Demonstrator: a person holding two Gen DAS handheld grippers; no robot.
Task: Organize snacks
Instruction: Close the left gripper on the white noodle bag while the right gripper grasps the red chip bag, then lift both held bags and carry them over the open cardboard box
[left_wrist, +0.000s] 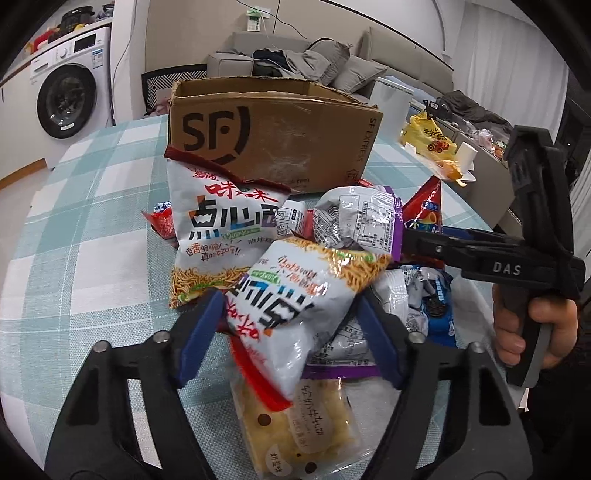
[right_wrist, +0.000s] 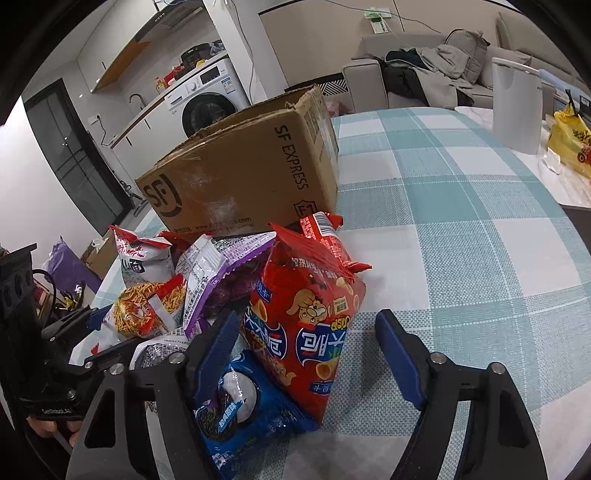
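A pile of snack packets lies on the checked tablecloth (left_wrist: 92, 206) before an open SF cardboard box (left_wrist: 273, 136), which also shows in the right wrist view (right_wrist: 243, 173). My left gripper (left_wrist: 291, 325) is open, its blue pads on either side of a white noodle-snack bag (left_wrist: 291, 295). A second white noodle bag (left_wrist: 221, 236) leans on the box. My right gripper (right_wrist: 308, 350) is open around a red crisp bag (right_wrist: 306, 325); a blue cookie pack (right_wrist: 243, 413) lies by its left finger. The right gripper also shows in the left wrist view (left_wrist: 424, 243).
A purple-edged silver packet (left_wrist: 354, 221) and a clear biscuit pack (left_wrist: 306, 421) are in the pile. A white bin (right_wrist: 517, 107) and a yellow bag (right_wrist: 572, 140) stand to the right. A sofa and a washing machine (left_wrist: 66, 99) are behind the table.
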